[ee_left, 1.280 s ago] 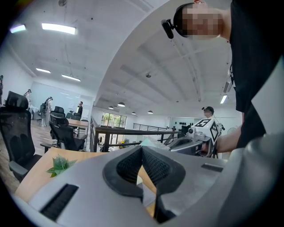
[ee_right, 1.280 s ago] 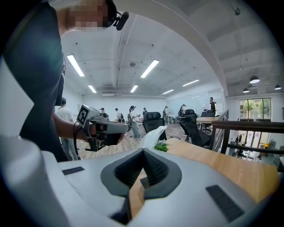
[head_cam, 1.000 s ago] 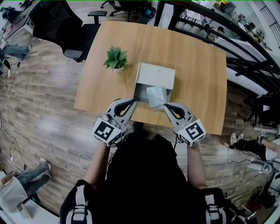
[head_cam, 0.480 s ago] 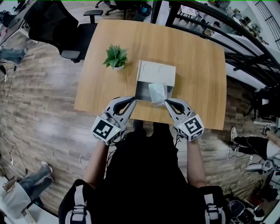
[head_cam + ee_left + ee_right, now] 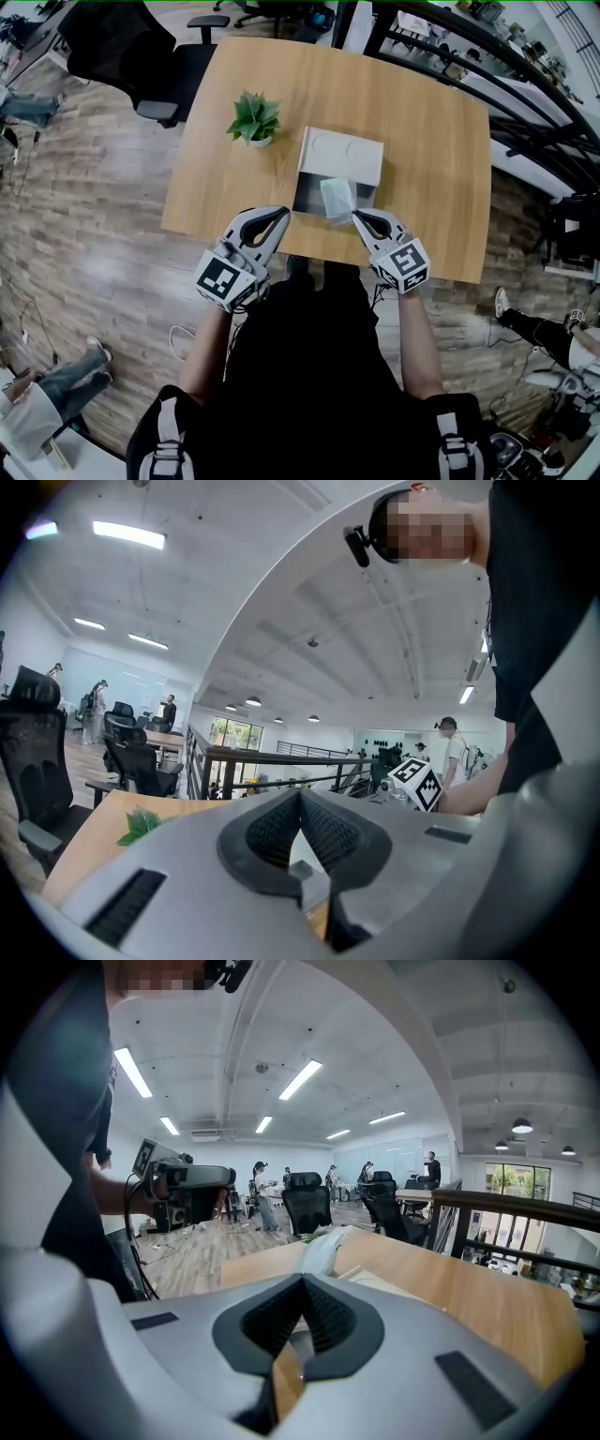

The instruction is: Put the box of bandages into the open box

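Observation:
On the wooden table (image 5: 427, 141) stands the open box (image 5: 309, 195), a grey tray with its white lid (image 5: 342, 155) folded back. The box of bandages (image 5: 337, 199), pale and greenish, hangs tilted over the tray's right half. My right gripper (image 5: 356, 217) is shut on its near corner. In the right gripper view the box of bandages (image 5: 324, 1241) sticks up past the closed tips of my right gripper (image 5: 302, 1279). My left gripper (image 5: 286, 213) is shut at the tray's near left corner; whether it touches the tray I cannot tell. In the left gripper view its tips (image 5: 300, 794) meet, with the open box (image 5: 302, 855) behind them.
A small potted plant (image 5: 253, 117) stands left of the white lid. A black office chair (image 5: 141, 47) is at the table's far left corner. Black railings (image 5: 525, 103) run along the right side. The table's near edge lies just under both grippers.
My right gripper has sunk with the box of bandages, which now sits lower over the tray. The left gripper has stayed where it was.

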`<state>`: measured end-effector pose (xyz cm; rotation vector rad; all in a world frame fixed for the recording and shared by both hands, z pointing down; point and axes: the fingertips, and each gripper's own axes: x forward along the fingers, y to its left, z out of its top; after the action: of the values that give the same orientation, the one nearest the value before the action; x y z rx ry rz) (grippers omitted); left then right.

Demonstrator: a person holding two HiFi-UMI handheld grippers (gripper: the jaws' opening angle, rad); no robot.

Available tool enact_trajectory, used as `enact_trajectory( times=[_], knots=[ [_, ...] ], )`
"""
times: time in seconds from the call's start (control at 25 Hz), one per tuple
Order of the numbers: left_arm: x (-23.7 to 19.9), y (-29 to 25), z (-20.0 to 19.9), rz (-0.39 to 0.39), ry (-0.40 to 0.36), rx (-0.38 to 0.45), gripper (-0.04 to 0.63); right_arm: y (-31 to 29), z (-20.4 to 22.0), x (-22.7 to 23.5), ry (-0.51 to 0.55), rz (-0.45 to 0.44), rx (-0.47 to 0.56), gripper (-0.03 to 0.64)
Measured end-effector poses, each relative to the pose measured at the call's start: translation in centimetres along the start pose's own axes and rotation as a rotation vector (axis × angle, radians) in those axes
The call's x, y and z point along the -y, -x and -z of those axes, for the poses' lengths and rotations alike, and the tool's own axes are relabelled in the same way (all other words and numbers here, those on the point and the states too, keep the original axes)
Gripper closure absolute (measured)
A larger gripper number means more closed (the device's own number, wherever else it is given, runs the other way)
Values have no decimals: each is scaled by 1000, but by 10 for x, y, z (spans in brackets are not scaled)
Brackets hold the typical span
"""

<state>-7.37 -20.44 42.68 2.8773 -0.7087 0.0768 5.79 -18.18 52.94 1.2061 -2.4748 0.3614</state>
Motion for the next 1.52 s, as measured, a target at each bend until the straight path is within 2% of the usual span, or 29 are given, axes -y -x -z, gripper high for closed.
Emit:
enact_trajectory(
  times=[0.36,0.72,1.16,1.32,1.52],
  knots=[
    [-2,-3,6,-13,8,-18,572,-21,27,19,-31,18,-41,593],
    [-4,-3,8,-29,1,-31,572,-48,61,33,-55,4,-124,592],
    [1,-4,14,-11,8,-58,572,-75,95,41,-94,7,-221,592],
    [0,-1,15,-15,9,-62,572,-82,110,46,-138,12,-243,593],
    [-2,3,18,-23,8,-67,572,-87,118,45,-139,16,-262,592]
  ],
)
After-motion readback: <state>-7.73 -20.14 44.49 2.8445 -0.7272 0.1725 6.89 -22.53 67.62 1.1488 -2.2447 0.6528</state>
